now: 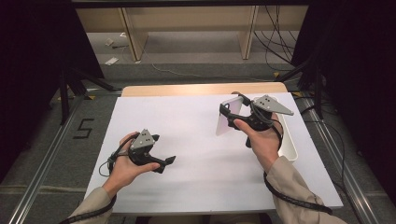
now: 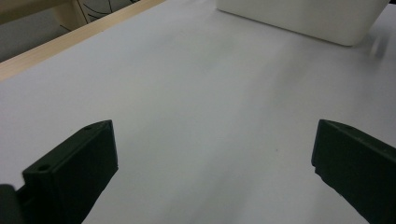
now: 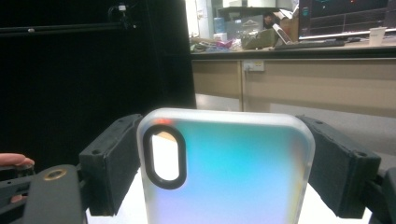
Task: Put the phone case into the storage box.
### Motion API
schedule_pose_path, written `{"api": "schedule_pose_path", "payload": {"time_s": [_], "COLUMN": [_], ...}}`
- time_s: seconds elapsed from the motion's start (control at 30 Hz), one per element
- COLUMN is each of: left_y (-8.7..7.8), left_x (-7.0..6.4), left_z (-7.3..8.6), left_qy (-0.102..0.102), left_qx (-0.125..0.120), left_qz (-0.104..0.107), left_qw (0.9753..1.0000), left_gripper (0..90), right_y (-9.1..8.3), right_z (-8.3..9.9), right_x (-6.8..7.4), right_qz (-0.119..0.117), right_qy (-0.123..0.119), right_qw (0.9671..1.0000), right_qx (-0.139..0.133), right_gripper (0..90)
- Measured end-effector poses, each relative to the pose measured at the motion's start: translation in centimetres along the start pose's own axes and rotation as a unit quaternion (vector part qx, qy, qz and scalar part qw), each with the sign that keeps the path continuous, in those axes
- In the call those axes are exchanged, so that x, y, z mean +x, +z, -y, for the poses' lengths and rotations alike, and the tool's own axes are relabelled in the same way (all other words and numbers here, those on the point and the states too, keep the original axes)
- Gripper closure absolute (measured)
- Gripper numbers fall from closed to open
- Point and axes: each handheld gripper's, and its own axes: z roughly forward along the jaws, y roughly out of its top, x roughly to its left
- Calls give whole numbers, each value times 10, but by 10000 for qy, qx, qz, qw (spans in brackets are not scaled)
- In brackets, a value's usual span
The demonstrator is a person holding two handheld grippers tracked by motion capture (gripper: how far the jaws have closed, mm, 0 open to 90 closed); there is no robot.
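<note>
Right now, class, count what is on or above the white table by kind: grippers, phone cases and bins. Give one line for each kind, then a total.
Grippers: 2, the left gripper with jaws apart, and the right gripper
Phone cases: 1, the phone case held in the right gripper's jaws
Bins: 1, the white bin at the table's right edge
Total: 4

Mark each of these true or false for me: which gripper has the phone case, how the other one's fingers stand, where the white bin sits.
1. The right gripper clamps the phone case by its two edges. True.
2. The left gripper holds the case. False: its fingers stand apart over bare table.
3. The white bin sits at the table's left edge. False: it is on the right.
4. The case is lifted upright off the table. True.
</note>
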Motion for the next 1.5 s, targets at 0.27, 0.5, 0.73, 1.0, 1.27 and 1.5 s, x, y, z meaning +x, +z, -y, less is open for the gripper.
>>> {"api": "schedule_pose_path", "payload": {"time_s": [0.27, 0.5, 0.73, 1.0, 1.27, 1.5], "left_y": [0, 0, 0, 0, -1, 0], "left_x": [0, 0, 0, 1, 1, 1], "left_z": [0, 0, 0, 0, 0, 0], "left_qy": [6, 5, -13, -30, -36, -39], "left_qx": [13, 13, -3, -9, -7, -5], "left_qz": [-3, -2, 5, 6, -13, -7], "left_qw": [10000, 10000, 10000, 10000, 10000, 10000], "left_gripper": [0, 0, 0, 6, 6, 7], "right_y": [-3, -6, -9, -12, -16, -19], "right_z": [-3, -7, -9, -12, -15, -16], "right_x": [-7, -11, -15, -20, -26, -32], "right_qz": [106, 189, 269, 383, 499, 612], "right_qy": [10, 4, 8, -54, -31, -16], "right_qw": [9999, 9998, 9995, 9991, 9986, 9979], "right_qx": [-52, -104, -143, -159, -180, -217], "right_gripper": [190, 190, 190, 190, 190, 190]}}
